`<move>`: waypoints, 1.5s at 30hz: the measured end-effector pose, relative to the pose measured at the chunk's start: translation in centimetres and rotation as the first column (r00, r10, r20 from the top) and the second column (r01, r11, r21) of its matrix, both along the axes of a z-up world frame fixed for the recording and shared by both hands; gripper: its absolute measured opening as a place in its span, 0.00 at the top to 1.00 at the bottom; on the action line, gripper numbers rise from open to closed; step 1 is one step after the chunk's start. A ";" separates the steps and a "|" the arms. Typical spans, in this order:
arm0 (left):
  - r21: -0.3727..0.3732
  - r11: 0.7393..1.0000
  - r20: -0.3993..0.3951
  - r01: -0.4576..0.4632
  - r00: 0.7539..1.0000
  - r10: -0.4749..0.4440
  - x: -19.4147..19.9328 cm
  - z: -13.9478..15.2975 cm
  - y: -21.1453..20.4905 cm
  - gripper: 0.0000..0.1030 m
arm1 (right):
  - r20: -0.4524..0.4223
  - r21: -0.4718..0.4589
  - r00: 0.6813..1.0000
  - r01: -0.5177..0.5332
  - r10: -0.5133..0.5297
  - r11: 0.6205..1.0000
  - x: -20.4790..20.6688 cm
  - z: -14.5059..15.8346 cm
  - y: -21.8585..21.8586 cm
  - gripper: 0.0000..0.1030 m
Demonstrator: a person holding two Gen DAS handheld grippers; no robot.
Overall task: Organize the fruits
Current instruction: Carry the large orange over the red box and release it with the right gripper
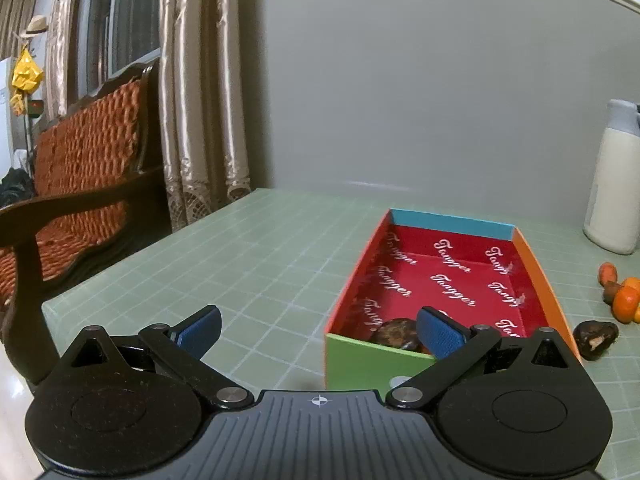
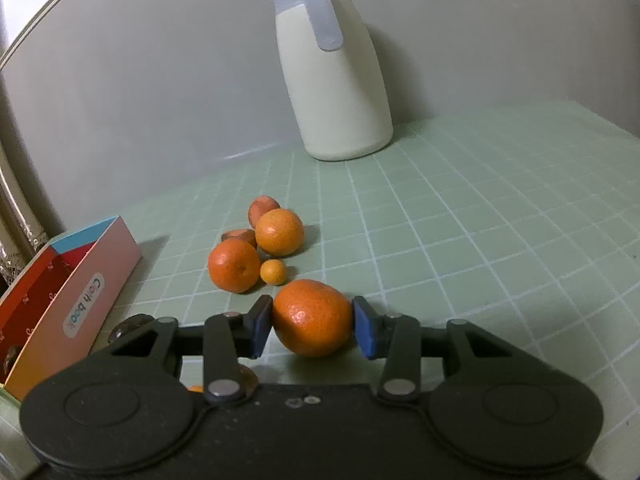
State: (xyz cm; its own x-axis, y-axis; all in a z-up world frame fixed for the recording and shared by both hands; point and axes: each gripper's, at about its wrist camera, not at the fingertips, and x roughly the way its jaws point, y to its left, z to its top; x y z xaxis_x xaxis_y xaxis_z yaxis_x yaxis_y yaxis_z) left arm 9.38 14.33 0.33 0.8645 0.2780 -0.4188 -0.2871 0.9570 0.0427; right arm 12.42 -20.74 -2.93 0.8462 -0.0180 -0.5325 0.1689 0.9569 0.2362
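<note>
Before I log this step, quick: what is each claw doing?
Left claw: open, empty, by the box.
Right claw: closed on a mandarin.

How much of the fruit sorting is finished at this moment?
Early stage. Done: one dark fruit lies in the red box. In hand: the right tongs are closed on an orange, still low by the table. Left: two oranges, a tiny one and another dark fruit outside. The left tongs are open, empty.
</note>
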 end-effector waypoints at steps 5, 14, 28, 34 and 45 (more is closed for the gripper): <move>-0.005 1.000 -0.001 -0.024 1.000 0.024 -0.2 0.1 0.8 0.00 | 0.015 -0.018 1.000 -0.005 0.006 1.000 -0.3 0.2 0.4 0.59; -0.005 0.998 -0.010 -0.063 0.998 0.063 -1.1 -0.2 2.2 0.00 | 0.038 -0.042 0.998 -0.045 0.047 0.998 -0.6 0.6 1.6 0.59; -0.081 0.985 -0.019 -0.150 0.989 0.149 -2.7 -0.3 6.3 0.00 | 0.059 -0.118 0.984 -0.161 0.169 0.980 -1.2 2.3 6.3 0.59; -0.098 0.981 -0.014 -0.167 0.986 0.166 -3.3 -0.3 7.6 0.00 | 0.080 -0.143 0.971 -0.213 0.226 0.966 -1.5 3.7 8.8 0.59; -0.140 0.963 -0.016 -0.230 0.973 0.230 -4.2 -0.6 10.6 0.00 | 0.095 -0.181 0.916 -0.370 0.391 0.911 -0.7 5.3 15.6 0.59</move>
State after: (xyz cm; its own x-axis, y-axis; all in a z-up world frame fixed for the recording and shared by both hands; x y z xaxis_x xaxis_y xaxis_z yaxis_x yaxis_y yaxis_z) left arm 5.16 24.89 -0.23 0.7844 0.4075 -0.4677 -0.4998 0.8617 -0.0874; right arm 11.77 -5.19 2.35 0.8651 0.2445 -0.4379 -0.2365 0.9688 0.0737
